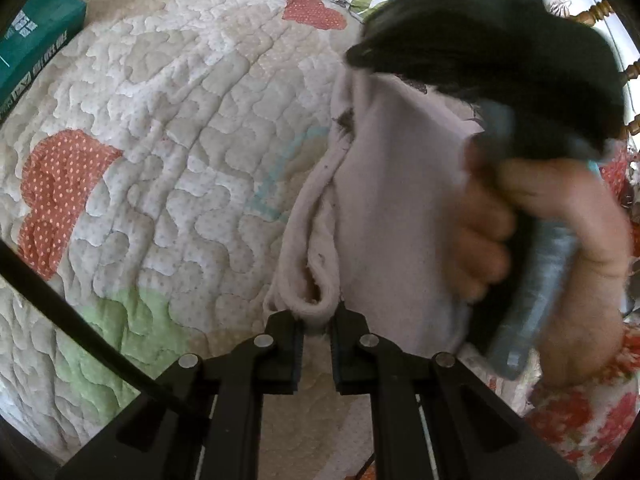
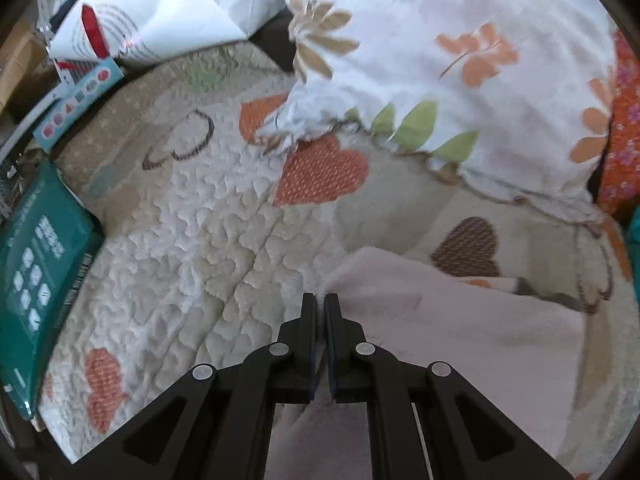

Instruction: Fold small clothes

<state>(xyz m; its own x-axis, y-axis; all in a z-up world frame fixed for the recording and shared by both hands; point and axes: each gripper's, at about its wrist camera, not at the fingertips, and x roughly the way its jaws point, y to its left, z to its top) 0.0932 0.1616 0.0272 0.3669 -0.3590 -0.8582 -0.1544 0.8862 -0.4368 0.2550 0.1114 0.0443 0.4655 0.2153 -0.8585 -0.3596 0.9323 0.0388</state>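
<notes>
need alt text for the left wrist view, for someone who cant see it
The left gripper is shut on the rolled hem of a pale pink garment lifted over a quilted bedspread with orange hearts. At right, a hand holds the right gripper's handle; a green box lies top left.

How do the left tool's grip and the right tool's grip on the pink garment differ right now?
The left tool pinches a thick rolled hem of the pink garment, lifted off the quilt; the right tool nips a thin flat corner lying near the quilt. The left tool's jaws stand visibly apart around the bunched hem, the right tool's jaws nearly meet. Both are black two-finger tools shut on that garment.
</notes>
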